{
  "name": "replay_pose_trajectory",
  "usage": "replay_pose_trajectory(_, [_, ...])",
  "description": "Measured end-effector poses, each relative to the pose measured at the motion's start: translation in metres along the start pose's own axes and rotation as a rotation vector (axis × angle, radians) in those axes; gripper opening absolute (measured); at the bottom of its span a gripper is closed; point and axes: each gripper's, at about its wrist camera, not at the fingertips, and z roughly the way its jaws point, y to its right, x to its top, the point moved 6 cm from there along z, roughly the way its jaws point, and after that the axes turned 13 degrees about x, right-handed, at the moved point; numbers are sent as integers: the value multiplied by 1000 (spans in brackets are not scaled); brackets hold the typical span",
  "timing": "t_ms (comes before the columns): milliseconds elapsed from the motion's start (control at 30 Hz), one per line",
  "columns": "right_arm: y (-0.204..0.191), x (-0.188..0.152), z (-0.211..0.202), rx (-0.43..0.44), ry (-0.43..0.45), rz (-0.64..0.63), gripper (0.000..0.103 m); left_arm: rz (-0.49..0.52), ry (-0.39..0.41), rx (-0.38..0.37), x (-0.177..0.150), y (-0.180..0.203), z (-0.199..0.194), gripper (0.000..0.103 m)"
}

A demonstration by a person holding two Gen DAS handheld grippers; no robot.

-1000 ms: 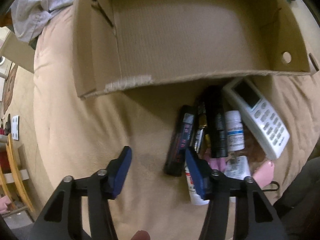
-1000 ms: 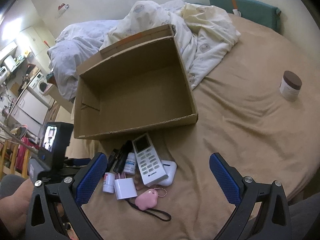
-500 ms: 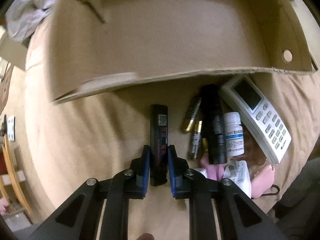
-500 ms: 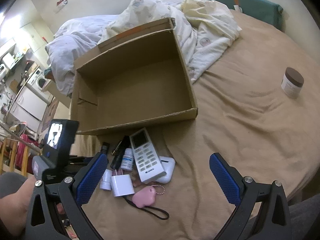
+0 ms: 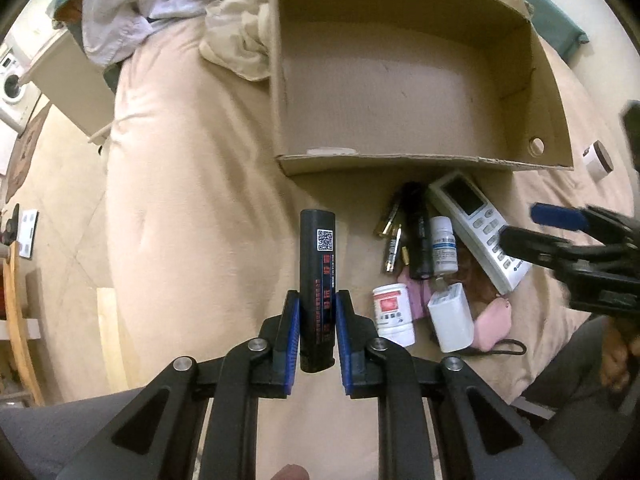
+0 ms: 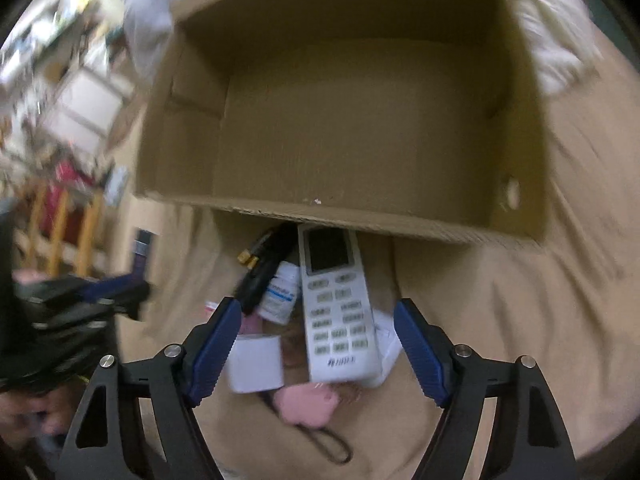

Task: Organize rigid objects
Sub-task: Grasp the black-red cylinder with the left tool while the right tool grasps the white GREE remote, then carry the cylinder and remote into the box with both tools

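Note:
My left gripper point(image 5: 317, 308) is shut on a black tube with a QR label point(image 5: 317, 264), lifted off the tan bedcover in front of the open cardboard box point(image 5: 400, 80). On the cover by the box lie a white remote point(image 5: 476, 228), a black cylinder point(image 5: 418, 236), batteries point(image 5: 390, 236), two white pill bottles point(image 5: 444, 244), a white charger point(image 5: 450, 318) and a pink pouch point(image 5: 494, 326). My right gripper point(image 6: 318, 316) hangs over the remote point(image 6: 338, 308), its jaws closing, the remote between them untouched. The box point(image 6: 360, 100) fills the view behind.
A small white jar with a brown lid point(image 5: 598, 158) stands on the cover to the right. Crumpled white bedding point(image 5: 236, 36) lies behind the box's left side. The bed's edge drops to the floor on the left, with wooden furniture point(image 5: 16, 308) there.
The left gripper closed on the black tube and lifted it off the cover. The right gripper swung down and forward over the remote and its jaws narrowed.

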Motion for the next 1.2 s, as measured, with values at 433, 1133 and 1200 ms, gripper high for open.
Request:
replay_pose_trajectory(433, [14, -6, 47, -57, -130, -22, 49, -24, -12, -29, 4, 2, 14, 16])
replay_pose_trajectory(1133, [-36, -53, -37, -27, -13, -160, 46, -10, 157, -10, 9, -6, -42, 16])
replay_pose_trajectory(1200, [-36, -49, -52, -9, 25, -156, 46, -9, 174, -27, 14, -4, -53, 16])
